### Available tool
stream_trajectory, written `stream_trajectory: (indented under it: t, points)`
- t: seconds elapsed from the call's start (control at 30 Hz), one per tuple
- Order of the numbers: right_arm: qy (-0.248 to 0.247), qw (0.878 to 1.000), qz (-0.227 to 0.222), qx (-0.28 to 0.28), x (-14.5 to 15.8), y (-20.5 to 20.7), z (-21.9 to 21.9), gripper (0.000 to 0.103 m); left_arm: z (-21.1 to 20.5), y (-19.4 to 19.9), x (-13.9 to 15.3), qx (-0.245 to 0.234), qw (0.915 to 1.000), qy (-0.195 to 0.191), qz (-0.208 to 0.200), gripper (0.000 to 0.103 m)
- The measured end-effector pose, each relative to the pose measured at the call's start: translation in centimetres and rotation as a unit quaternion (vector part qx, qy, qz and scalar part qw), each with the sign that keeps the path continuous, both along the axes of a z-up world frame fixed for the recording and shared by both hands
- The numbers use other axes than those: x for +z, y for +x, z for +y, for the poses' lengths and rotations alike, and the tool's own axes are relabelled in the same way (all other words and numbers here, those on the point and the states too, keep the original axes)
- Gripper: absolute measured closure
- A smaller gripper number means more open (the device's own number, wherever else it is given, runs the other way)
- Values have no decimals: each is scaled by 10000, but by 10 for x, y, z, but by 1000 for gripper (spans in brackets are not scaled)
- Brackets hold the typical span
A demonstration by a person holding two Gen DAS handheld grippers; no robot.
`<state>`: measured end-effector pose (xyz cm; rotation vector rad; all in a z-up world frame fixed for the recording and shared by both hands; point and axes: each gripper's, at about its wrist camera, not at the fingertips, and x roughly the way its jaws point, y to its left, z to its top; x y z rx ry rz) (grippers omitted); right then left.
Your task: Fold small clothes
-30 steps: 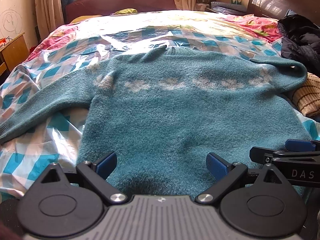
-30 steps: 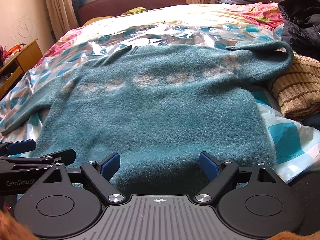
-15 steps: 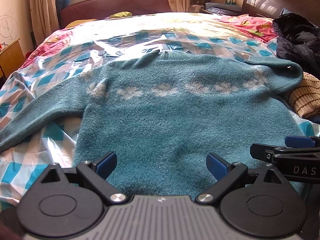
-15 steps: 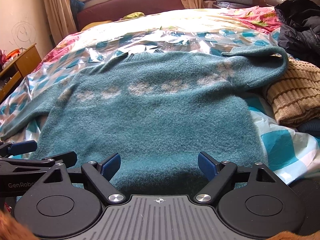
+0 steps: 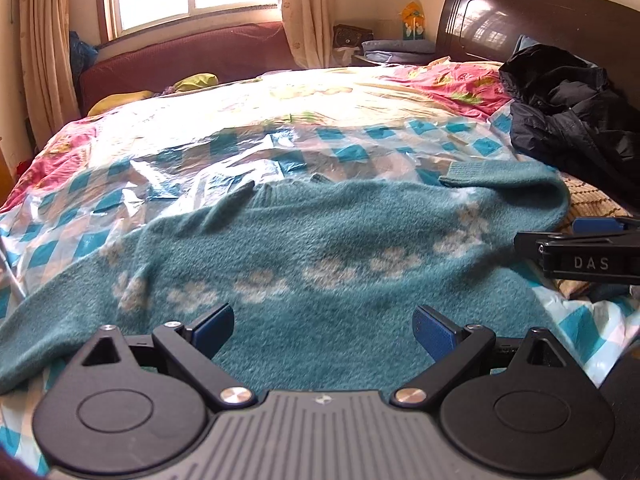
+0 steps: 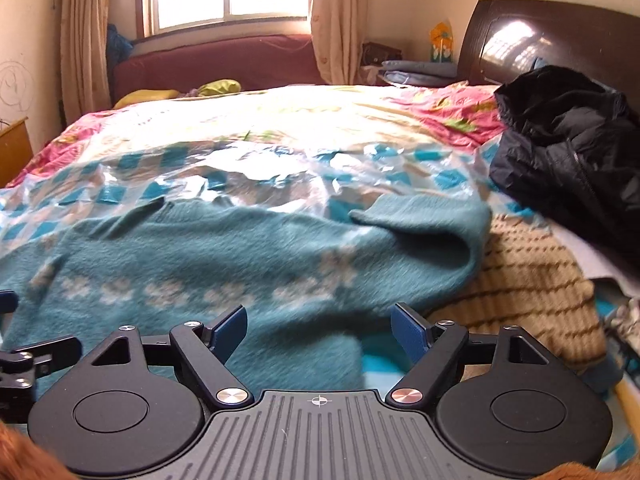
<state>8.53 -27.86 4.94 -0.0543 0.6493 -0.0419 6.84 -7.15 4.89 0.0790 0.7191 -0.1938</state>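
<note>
We hold the left gripper [image 5: 323,330] and the right gripper [image 6: 319,330] above the near edge of the bed [image 5: 248,100], both sets of tongs spread apart with nothing between their blue pads [image 6: 230,330]; the right pair has just been closing a little, and no cloth sits between them. The teal knitted sweater [image 5: 320,240], banded with pale flower shapes across the chest, lies flat on a crinkled checked plastic sheet [image 5: 192,168] that covers the near half of the bed. Its one sleeve [image 5: 48,320] trails toward the bed's left edge, while the other sleeve [image 6: 420,220] is folded back over the shoulder near the right edge, cuff pointing inward. Beside that fold, a tan striped knit [image 6: 520,280] touches the sweater, and a black padded jacket [image 6: 568,152] is heaped at the far right corner below the dark headboard [image 5: 520,20]. In the left wrist view the right gripper's arm juts in from the right edge of the bed, over the sweater's side
</note>
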Motion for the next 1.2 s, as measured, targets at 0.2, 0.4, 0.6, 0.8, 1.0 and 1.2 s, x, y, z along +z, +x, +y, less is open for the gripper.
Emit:
stream_trajectory:
  t: [0.2, 0.4, 0.6, 0.8, 1.0, 1.2]
  points:
    - [-1256, 9918, -187, 135, -9, 58, -13, 32, -22, 33, -3, 19, 10000, -64, -18, 2]
    - [-1798, 9830, 35, 380, -32, 110, -19, 39, -36, 65, -15, 59, 9995, -257, 175, 2]
    - [-2455, 9677, 297, 485, -62, 151, -20, 44, -35, 72, -28, 72, 9993, -257, 247, 2]
    - [-2908, 9541, 601, 378, -90, 177, -25, 61, -23, 67, -40, 106, 9986, -296, 437, 2]
    - [-2866, 9557, 505, 452, -84, 164, -16, 78, -8, 61, -44, 207, 9970, -538, 517, 2]
    - [-3216, 9410, 579, 880, -93, 163, 0, 73, 1, 55, -46, 248, 9972, -517, 481, 2]
